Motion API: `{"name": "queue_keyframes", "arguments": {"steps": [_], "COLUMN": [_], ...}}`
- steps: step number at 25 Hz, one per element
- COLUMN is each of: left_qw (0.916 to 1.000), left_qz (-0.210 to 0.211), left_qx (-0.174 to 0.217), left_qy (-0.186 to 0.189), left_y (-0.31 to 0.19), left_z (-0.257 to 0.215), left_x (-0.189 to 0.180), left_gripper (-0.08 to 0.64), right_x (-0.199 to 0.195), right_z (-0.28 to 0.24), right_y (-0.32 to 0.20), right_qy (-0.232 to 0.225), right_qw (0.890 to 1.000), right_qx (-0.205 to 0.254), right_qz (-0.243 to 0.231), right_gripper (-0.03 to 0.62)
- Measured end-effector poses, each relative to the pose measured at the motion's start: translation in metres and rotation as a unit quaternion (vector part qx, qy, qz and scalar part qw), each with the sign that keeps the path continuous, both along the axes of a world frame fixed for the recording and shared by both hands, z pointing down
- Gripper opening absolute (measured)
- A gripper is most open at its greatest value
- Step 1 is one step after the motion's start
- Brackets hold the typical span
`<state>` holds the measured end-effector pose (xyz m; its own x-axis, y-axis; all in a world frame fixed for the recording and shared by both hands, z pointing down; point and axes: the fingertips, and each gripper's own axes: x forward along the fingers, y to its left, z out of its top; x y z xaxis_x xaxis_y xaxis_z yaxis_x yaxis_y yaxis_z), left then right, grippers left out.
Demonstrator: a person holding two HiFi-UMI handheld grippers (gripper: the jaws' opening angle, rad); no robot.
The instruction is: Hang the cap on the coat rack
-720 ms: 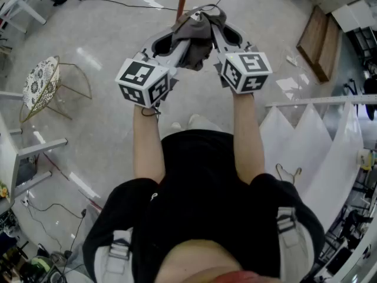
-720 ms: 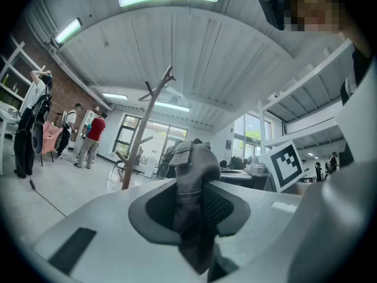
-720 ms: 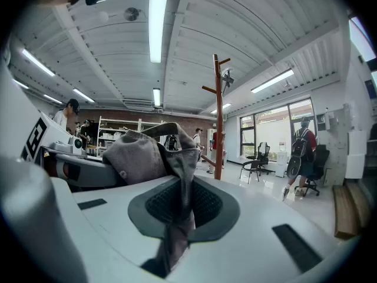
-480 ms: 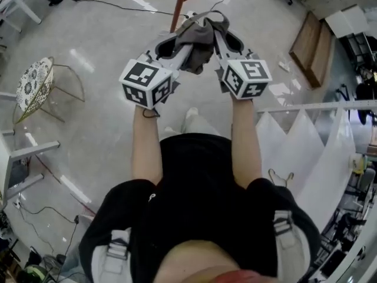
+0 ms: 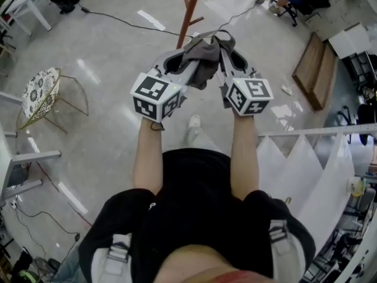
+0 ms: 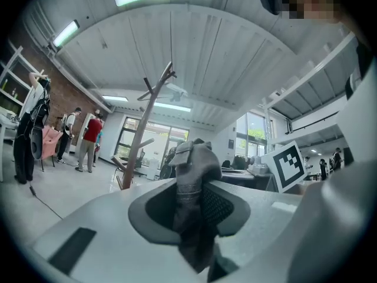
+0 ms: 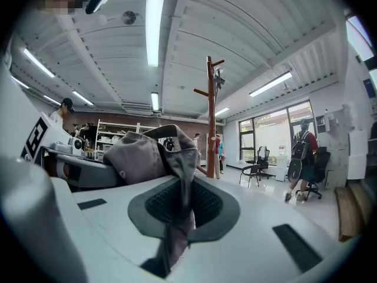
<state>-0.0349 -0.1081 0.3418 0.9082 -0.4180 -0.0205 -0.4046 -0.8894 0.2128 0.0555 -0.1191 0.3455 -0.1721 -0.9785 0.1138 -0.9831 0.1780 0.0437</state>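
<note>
Up in front of the person's chest, off the floor, hangs the grey cap [image 5: 203,56], bunched and slung btw both tools. Left gripper [image 5: 189,52] has its jaws clamped on a fold of cap fabric; in the left gripper view the cloth [image 6: 193,178] stands up out of the jaw gap w/ a stitched strap end on top. Right gripper [image 5: 224,47] is likewise closed on the cap, jaws nearly together on a thin strip of cloth; the right gripper view shows the crown [image 7: 141,153] ballooning to the left of the jaws and a strap looping over the top. Tips of both grippers point away from the person and lean toward each other, marker cubes nearest the body.

Beyond the cap, apart from it, stands the wooden coat rack [image 5: 189,9], a reddish-brown pole w/ short angled pegs [image 7: 210,114]; its pegs are bare in both gripper views [image 6: 148,131].

Further out: grey polished floor [image 5: 112,134], a black cable [image 5: 126,21] running across it, a wire-frame chair [image 5: 42,92] w/ patterned seat at left, a wooden board [image 5: 310,63] at right, white fabric on a rail [image 5: 312,158] near the person's right side. Bg has ppl standing, one in a red top [image 6: 91,140], one w/ a backpack [image 7: 301,149].
</note>
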Motion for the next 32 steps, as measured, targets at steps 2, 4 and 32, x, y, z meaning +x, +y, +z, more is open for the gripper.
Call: {"name": "queue_keyframes", "arguments": {"steps": [2, 4, 32], "left_qw": [1.0, 0.9998, 0.9753], "left_qz": [-0.006, -0.014, -0.216], "left_qx": [0.007, 0.014, 0.025], "left_qy": [-0.001, -0.004, -0.04], "left_y": [-0.008, -0.019, -0.194], "left_z": [-0.007, -0.012, -0.028], "left_x": [0.006, 0.012, 0.078], "left_gripper": [0.075, 0.075, 0.077], "right_x": [0.006, 0.013, 0.072], "right_z": [-0.006, -0.011, -0.042], "right_y": [-0.01, -0.022, -0.223], "right_qy": [-0.005, -0.01, -0.046], "right_qw": [1.0, 1.0, 0.98], "right_qx": [0.008, 0.014, 0.048], "right_qz": [-0.01, -0.017, -0.185], "right_gripper": [0.015, 0.015, 0.025]}}
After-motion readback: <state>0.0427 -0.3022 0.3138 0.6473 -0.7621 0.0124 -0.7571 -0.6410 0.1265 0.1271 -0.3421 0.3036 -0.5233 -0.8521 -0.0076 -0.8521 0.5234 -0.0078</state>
